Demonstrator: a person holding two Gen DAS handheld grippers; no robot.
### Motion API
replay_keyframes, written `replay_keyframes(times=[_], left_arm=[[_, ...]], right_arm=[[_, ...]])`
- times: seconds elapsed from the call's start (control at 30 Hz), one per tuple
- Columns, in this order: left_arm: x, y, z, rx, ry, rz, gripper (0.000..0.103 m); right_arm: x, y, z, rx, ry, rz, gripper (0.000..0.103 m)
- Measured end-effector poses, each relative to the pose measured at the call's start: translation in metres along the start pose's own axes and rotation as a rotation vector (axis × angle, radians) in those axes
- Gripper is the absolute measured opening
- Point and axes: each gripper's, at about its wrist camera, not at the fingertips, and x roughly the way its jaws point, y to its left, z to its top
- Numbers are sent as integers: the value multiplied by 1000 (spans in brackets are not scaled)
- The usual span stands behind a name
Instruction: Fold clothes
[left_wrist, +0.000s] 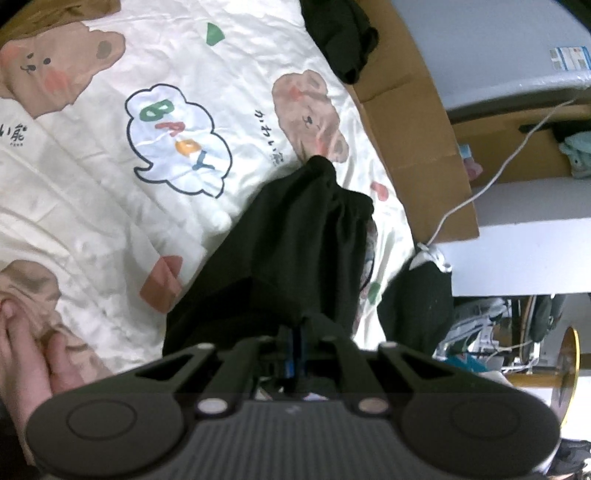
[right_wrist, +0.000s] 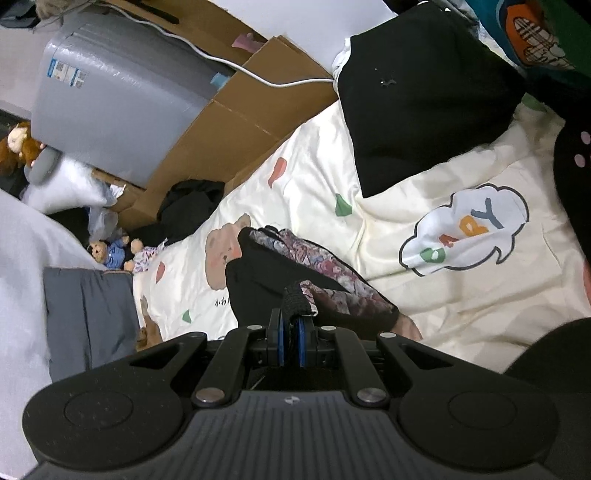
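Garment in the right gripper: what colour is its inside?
Black outside; the inside of the garment is a purplish floral print, clearest in the right wrist view.

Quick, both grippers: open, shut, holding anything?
Left gripper: shut on the black garment.
Right gripper: shut on the same garment's edge, by its patterned lining.

Left gripper (left_wrist: 294, 354) and right gripper (right_wrist: 290, 341): we note matte black bodies, ribbed grey top plates, two round domed housings each, angled black linkage arms with silver pivot screws, blue pads lining the fingers (right_wrist: 302, 341).
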Motion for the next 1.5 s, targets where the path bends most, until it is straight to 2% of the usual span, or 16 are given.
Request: replay_keyframes(times=[0.7,1.5], left_arm=[[45,15,30,-108,-56,-48,4],[94,23,73,-175,-85,-24,4]], right_arm=[[58,-19,25,79,-25,63,8],[133,-26,62,74,14,66,8]])
